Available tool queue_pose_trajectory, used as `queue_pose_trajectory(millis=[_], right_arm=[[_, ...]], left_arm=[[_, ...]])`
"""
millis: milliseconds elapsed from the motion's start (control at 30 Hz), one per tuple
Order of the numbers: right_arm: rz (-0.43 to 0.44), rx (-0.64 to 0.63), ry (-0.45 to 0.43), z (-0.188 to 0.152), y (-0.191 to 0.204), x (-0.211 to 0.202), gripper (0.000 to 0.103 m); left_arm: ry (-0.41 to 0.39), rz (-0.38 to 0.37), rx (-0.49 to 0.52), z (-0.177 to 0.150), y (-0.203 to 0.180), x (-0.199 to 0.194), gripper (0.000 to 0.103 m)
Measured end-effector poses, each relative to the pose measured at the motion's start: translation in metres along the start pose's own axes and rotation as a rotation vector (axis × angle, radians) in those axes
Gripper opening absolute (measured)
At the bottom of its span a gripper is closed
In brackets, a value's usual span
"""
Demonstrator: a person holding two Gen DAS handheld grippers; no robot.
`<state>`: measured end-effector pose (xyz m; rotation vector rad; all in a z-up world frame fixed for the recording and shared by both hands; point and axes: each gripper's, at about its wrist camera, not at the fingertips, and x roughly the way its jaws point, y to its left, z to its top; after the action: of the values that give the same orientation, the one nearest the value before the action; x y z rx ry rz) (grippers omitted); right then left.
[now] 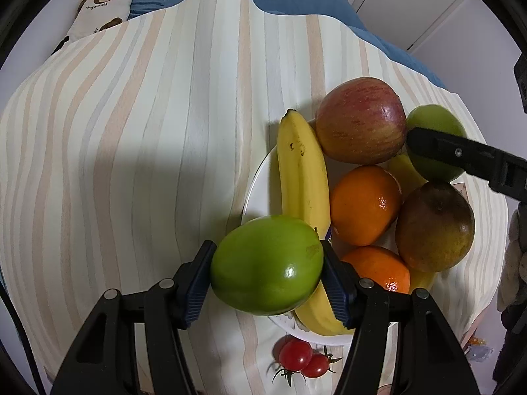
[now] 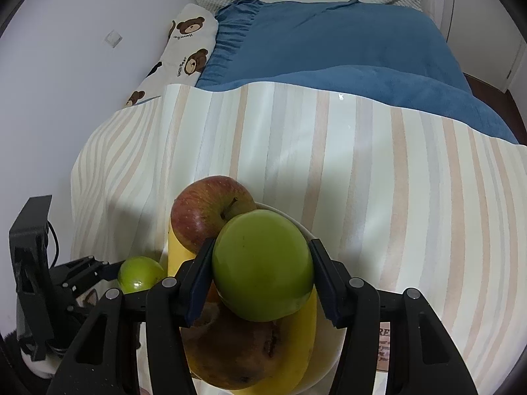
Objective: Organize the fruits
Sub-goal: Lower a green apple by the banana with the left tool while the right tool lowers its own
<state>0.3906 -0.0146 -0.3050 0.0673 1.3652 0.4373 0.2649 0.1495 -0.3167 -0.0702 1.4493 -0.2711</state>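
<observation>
1. Left gripper [image 1: 267,265] clamped on green apple [image 1: 266,265] at the white plate [image 1: 253,184] rim, over a banana [image 1: 301,171].
2. Right gripper [image 2: 262,270] clamped on second green apple [image 2: 262,265] above the piled plate.
3. Crowding: red apple [image 1: 360,120], oranges [image 1: 364,204], brown pear [image 1: 434,225]; cherry tomatoes [image 1: 303,358] on striped table [image 1: 131,131].

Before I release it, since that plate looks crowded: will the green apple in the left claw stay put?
Probably not. The green apple is round and glossy, so it would likely roll. It sits over the plate rim, beside the sloping banana, likely tipping it tableward.
</observation>
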Motion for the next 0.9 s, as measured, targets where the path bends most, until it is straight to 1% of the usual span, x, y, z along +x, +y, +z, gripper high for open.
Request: queue_pose_trajectory(millis=[100,333,533,900], right_arm=[[-0.009,-0.002,0.016,-0.001,-0.002,0.005,0.059],[-0.011,-0.013,0.021,-0.002,-0.002,0.008,0.059],[-0.012,-0.009,0.032,-0.002,0.000,0.011,0.063],[-0.013,0.004,0.032,-0.006,-0.008,0.006,0.064]], left_arm=[[0.002,-0.010,-0.003,-0.001,0.005,0.000,0.061],[0.009,-0.021,-0.008,-0.001,0.011,0.002,0.062],[0.017,-0.042,-0.013,-0.002,0.016,0.003,0.062],[0.029,-0.041,-0.010,-0.001,0.015,0.006,0.062]])
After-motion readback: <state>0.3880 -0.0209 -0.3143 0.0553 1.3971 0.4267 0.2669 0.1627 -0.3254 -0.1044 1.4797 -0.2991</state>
